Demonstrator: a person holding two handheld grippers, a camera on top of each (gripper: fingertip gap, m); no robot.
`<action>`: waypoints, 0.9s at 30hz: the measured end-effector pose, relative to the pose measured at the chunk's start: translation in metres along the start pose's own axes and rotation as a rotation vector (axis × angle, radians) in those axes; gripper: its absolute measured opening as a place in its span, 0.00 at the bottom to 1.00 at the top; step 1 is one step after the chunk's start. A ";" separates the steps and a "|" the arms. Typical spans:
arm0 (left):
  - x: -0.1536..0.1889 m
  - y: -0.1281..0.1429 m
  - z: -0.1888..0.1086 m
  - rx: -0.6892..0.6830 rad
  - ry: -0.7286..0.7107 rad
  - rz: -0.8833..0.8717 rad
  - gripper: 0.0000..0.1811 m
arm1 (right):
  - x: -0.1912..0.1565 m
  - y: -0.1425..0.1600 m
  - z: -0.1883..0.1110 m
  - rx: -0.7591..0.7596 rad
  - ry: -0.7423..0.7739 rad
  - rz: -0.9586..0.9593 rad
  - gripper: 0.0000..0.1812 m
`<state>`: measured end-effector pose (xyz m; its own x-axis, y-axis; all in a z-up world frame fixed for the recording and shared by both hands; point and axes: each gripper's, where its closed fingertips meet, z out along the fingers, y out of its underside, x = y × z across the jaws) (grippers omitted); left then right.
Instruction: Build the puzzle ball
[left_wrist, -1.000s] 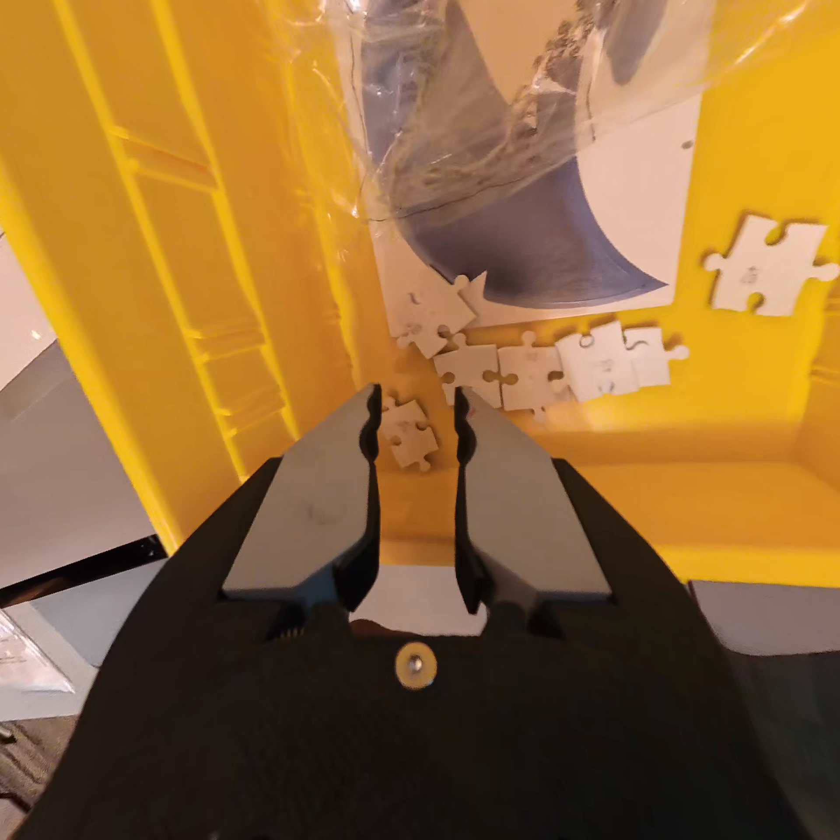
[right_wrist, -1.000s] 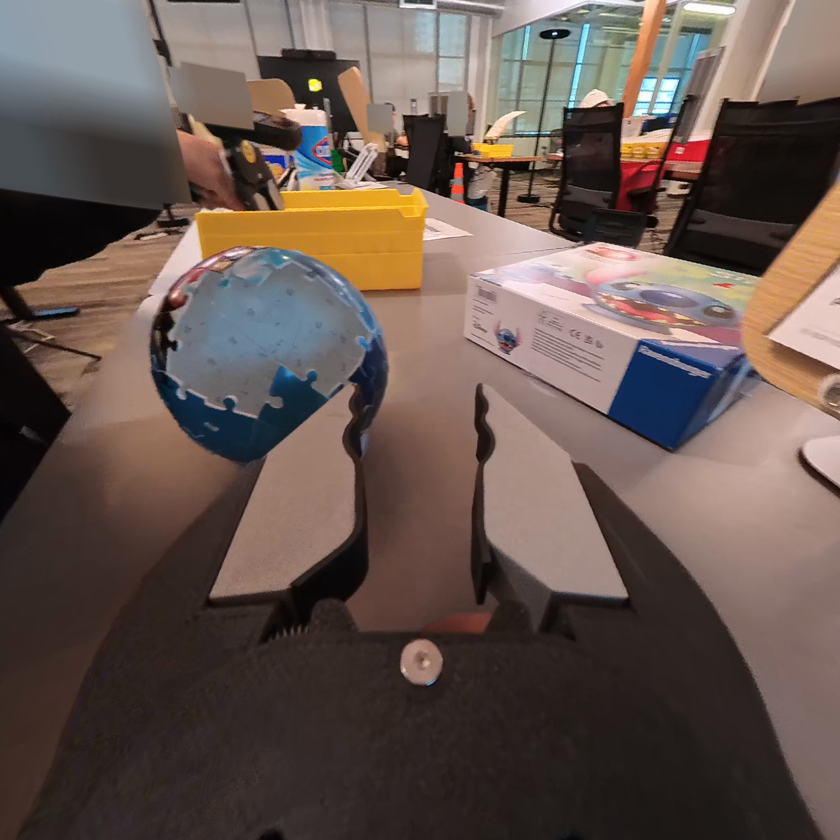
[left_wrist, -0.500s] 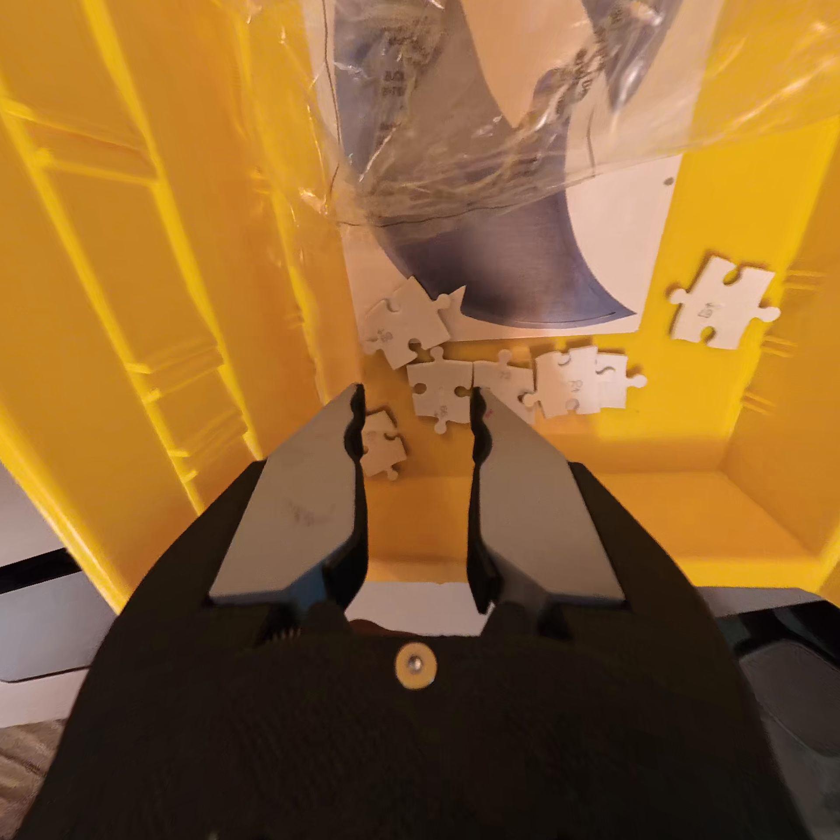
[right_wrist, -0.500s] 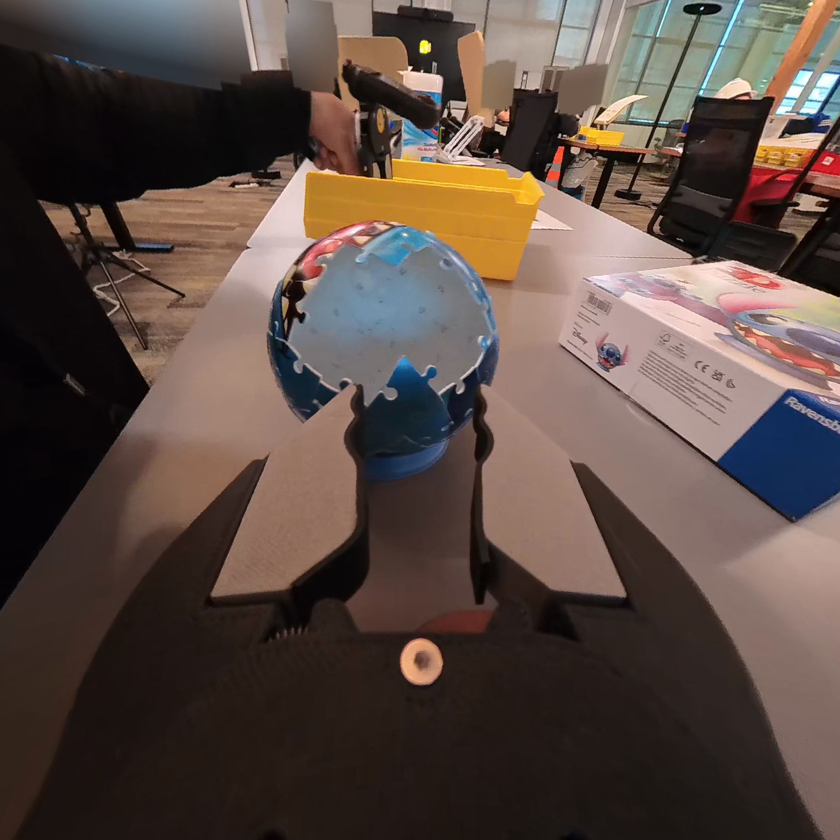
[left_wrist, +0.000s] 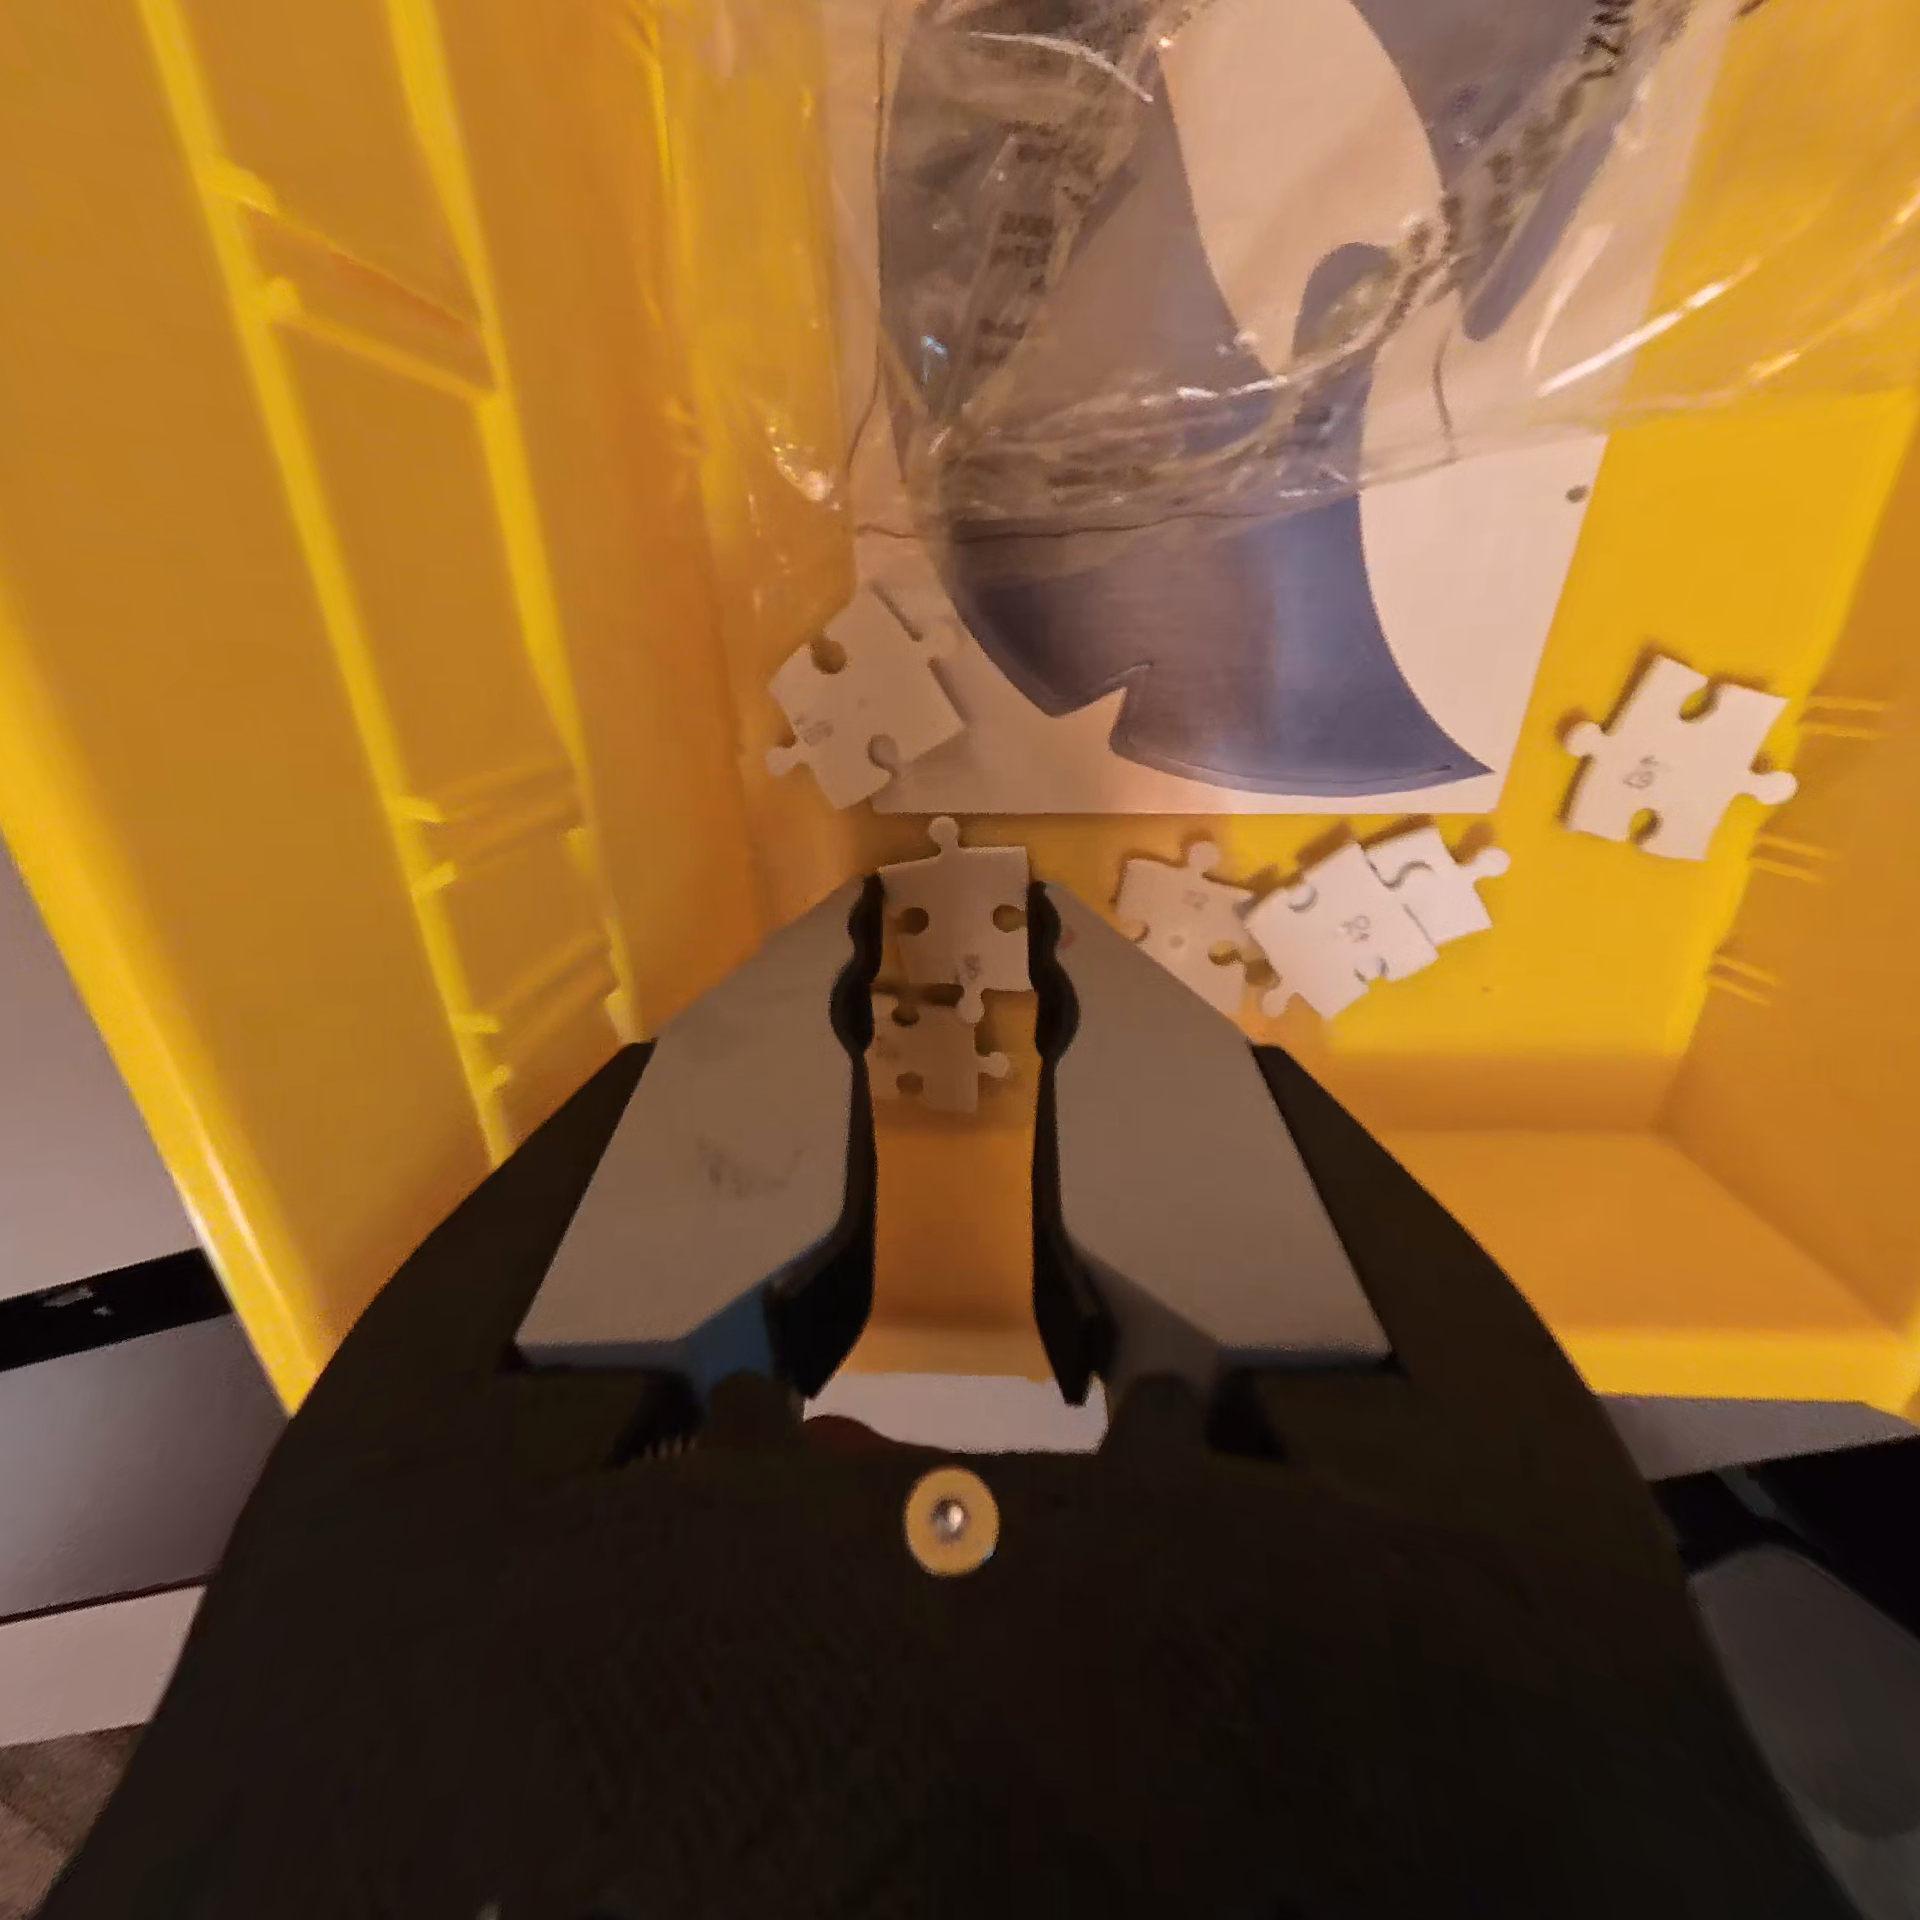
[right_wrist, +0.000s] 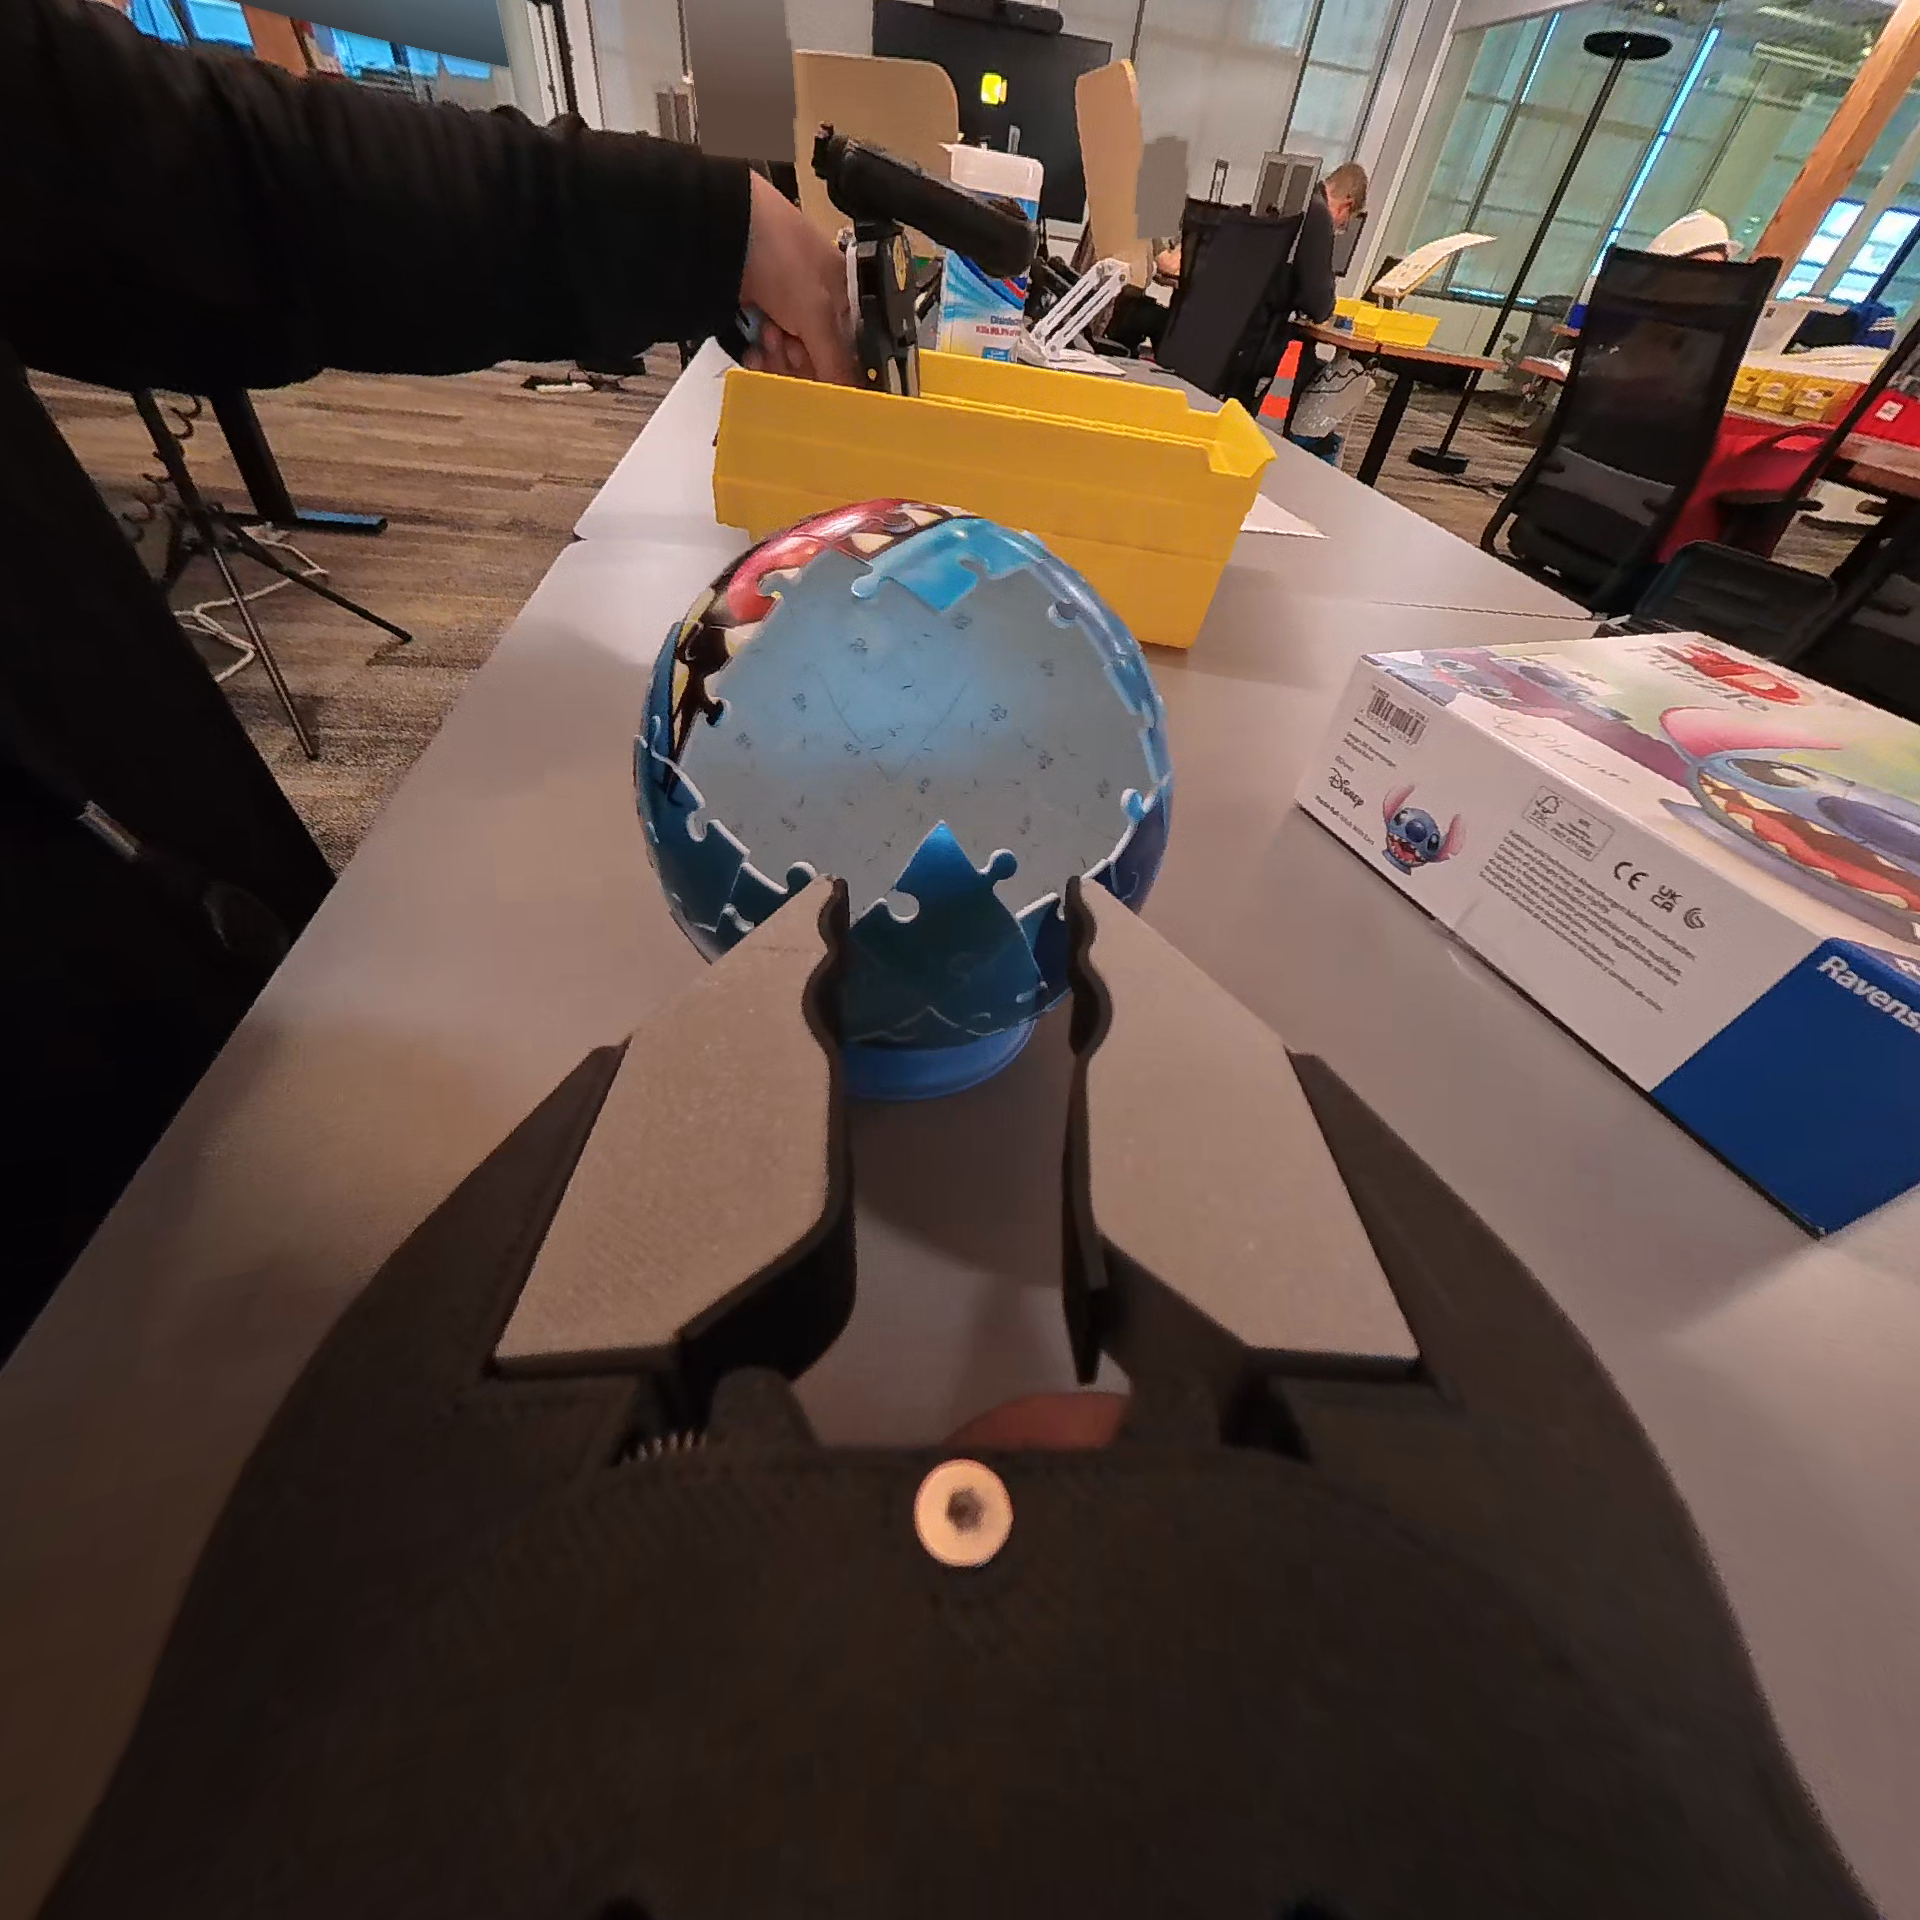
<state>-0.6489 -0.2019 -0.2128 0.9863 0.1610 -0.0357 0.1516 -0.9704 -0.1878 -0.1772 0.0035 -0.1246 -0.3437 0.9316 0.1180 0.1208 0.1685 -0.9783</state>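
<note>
Left wrist view: fingers (left_wrist: 1132, 1049) astride puzzle piece (left_wrist: 966, 914).

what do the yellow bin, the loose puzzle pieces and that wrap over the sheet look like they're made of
Yellow bin: moulded plastic, going by its glossy ribbed walls. Loose puzzle pieces: stiff, matte, white on the face shown; plastic or card, cannot tell. Wrap: thin clear film, crinkled, with bright glints.

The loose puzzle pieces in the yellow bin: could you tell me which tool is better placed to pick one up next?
The left tool, probably. It is open inside the yellow bin with a white piece between its fingertips. The right tool is open at the puzzle ball, away from the bin.
</note>
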 end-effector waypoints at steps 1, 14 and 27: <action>0.002 0.001 0.000 0.000 0.001 0.018 0.14 | 0.000 0.000 0.000 0.000 0.001 -0.002 0.21; 0.019 -0.009 -0.052 0.124 -0.211 0.131 0.14 | 0.001 -0.016 -0.007 0.041 0.037 -0.042 0.21; 0.239 -0.108 -0.180 0.786 -0.022 0.415 0.14 | 0.052 -0.047 -0.061 0.137 0.331 -0.032 0.19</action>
<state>-0.4179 -0.0910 -0.0243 0.9492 -0.1645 -0.2682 -0.3140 -0.5490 -0.7746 -0.1439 0.0638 -0.0618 -0.0227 0.9842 0.1754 -0.0185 0.1750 -0.9844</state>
